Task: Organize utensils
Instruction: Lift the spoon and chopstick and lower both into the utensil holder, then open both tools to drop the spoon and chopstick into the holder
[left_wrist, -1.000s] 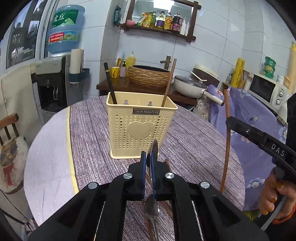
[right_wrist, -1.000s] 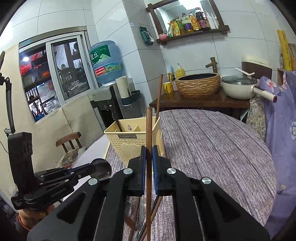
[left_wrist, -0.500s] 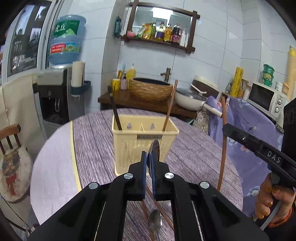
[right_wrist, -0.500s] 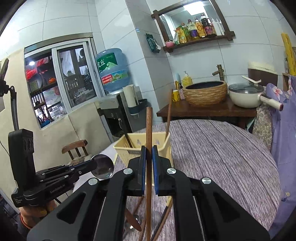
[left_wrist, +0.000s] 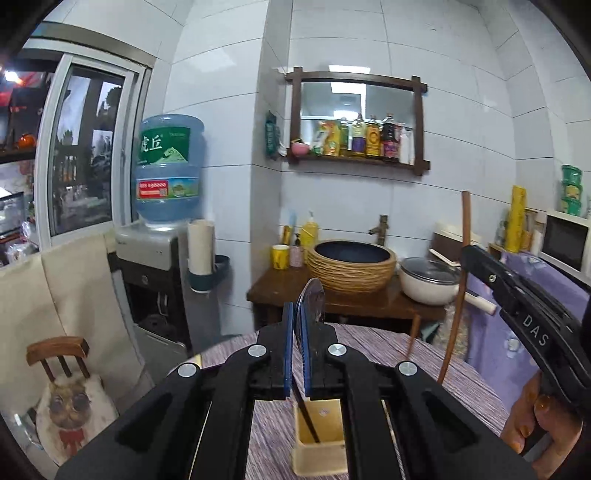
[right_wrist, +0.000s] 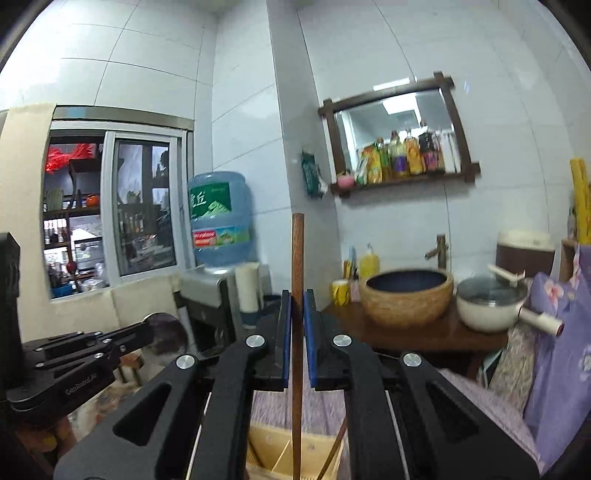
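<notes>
Your left tongs (left_wrist: 298, 325) are clamped on a spoon (left_wrist: 313, 299); your right tongs (right_wrist: 297, 317) grip a brown chopstick (right_wrist: 297, 258).

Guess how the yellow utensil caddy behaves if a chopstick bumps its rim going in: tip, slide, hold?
The caddy looks like thin plastic and nearly empty, so probably light and apt to slide. It looks tall for its footprint, so a rim knock might tip it. Striped tablecloth may add grip.

Left gripper (left_wrist: 298, 325) was clamped tight, fingers (left_wrist: 287, 332) pinched close! Right gripper (right_wrist: 297, 314) pointed level, equally closed, a hand (left_wrist: 543, 421) wrapped around its handle.
</notes>
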